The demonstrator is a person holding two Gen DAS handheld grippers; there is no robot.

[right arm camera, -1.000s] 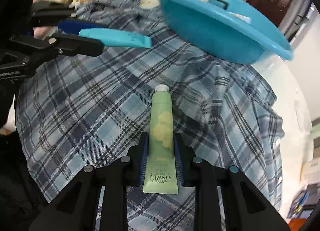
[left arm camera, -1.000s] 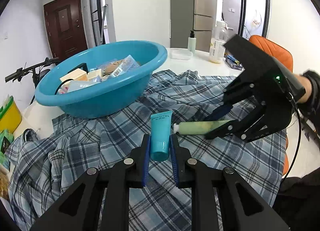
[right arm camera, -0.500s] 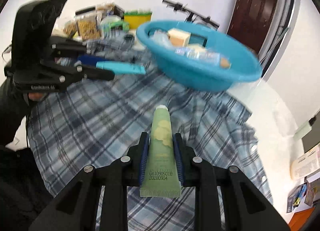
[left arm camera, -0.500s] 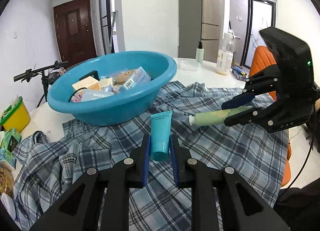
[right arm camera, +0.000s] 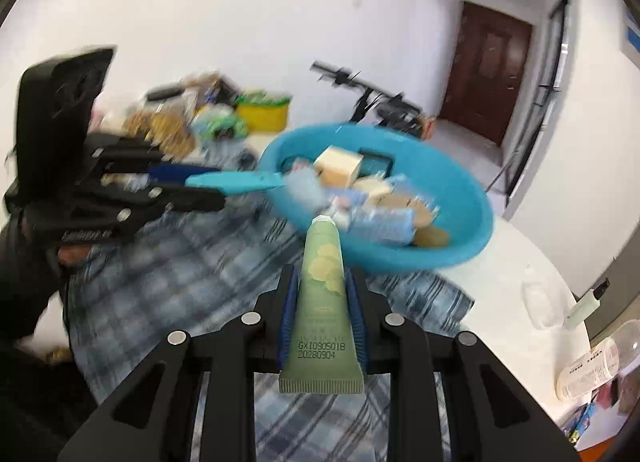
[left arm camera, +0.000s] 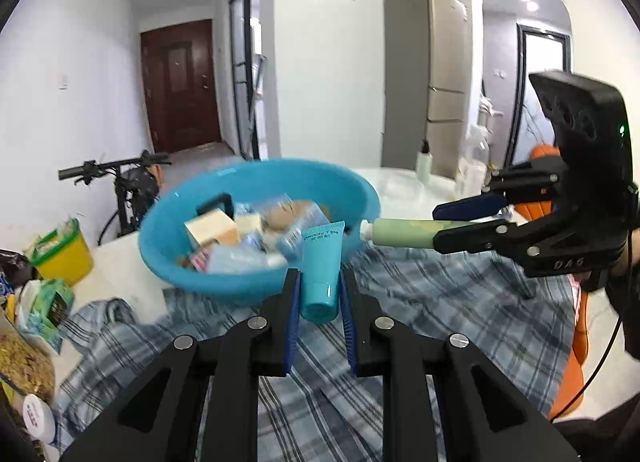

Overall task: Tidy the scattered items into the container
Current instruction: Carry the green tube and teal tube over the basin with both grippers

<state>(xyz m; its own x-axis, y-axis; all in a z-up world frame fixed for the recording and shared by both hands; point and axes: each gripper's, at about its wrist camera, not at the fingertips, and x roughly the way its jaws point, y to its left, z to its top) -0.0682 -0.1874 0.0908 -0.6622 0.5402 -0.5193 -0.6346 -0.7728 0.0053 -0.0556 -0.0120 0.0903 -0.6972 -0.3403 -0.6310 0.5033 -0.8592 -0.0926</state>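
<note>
A blue plastic basin (left arm camera: 256,282) (right arm camera: 476,214) holding several small boxes and packets sits on a plaid cloth (left arm camera: 440,302). My left gripper (left arm camera: 319,294) is shut on a teal tube (left arm camera: 321,262), held in the air just before the basin's near rim. My right gripper (right arm camera: 322,298) is shut on a pale green tube (right arm camera: 323,294), its white cap pointing at the basin's rim. In the left wrist view the right gripper (left arm camera: 464,222) holds the green tube (left arm camera: 400,233) level at the basin's right edge. In the right wrist view the left gripper (right arm camera: 196,186) holds the teal tube (right arm camera: 236,181).
The plaid cloth (right arm camera: 180,282) covers a white table (right arm camera: 532,258). Snack bags and a yellow tub (left arm camera: 60,254) lie at the left edge. Bottles (right arm camera: 592,366) stand at the far side. A bicycle (left arm camera: 124,182) and an orange chair (left arm camera: 576,374) are beside the table.
Both grippers have lifted their tubes off the cloth and carried them up and toward the basin. Both stay shut on their tubes.
</note>
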